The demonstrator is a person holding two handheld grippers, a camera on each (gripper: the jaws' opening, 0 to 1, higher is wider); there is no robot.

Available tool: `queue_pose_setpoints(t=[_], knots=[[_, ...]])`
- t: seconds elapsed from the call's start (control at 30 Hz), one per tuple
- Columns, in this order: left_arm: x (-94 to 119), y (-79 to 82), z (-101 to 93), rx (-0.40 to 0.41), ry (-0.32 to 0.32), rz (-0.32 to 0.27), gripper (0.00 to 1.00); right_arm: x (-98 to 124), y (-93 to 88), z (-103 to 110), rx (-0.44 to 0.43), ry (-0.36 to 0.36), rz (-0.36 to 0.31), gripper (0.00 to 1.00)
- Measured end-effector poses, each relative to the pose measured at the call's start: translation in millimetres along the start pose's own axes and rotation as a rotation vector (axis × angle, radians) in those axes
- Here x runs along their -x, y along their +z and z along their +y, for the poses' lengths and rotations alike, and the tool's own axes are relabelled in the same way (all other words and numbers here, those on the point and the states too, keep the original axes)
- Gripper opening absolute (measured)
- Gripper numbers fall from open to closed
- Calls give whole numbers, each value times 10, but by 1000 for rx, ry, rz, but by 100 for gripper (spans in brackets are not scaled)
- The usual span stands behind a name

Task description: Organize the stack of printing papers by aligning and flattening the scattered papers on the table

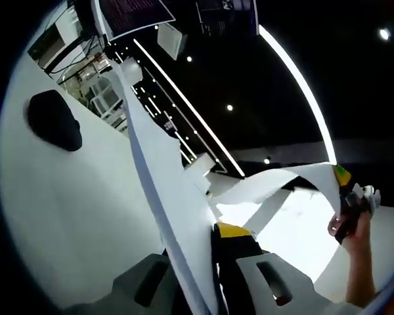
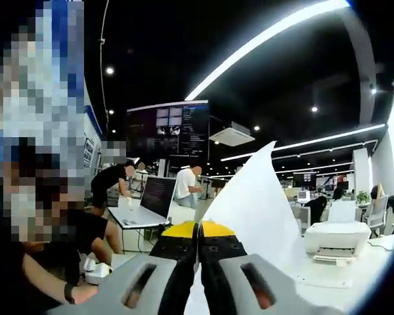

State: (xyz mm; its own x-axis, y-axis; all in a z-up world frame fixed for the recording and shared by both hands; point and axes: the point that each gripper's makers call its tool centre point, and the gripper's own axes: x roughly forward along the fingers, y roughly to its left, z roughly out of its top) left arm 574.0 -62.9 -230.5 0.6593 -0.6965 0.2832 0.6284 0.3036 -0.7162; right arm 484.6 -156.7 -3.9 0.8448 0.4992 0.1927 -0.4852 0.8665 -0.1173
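Dark-ceilinged office, white table (image 1: 65, 216) below. Both tools clamp 1 paper (image 1: 164, 197) lifted off it: left tool (image 1: 213, 275), right tool (image 2: 198, 252). Best keep tension even, lower flat, square the edges.

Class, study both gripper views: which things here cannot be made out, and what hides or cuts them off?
- Left gripper view: the paper covers the left gripper, hiding where its jaws meet.
- Left gripper view: the right gripper is small, half behind a hand.
- Right gripper view: the sheet's lower part is hidden by the right gripper's jaws; the screen text is too small.
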Motion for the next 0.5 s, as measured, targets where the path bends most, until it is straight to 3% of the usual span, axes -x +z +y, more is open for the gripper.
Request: queue_pose_setpoints(t=[0.2,0.4,0.5], knots=[[0,6,7,5,1,-2,7,-17,81,193,19,62,-22,0],[-3,2,11,11,1,1,7,113,464,538,9,197,-160,0],[-3,3,10,16,-1,1,7,168,462,567,1,201,-164,0]])
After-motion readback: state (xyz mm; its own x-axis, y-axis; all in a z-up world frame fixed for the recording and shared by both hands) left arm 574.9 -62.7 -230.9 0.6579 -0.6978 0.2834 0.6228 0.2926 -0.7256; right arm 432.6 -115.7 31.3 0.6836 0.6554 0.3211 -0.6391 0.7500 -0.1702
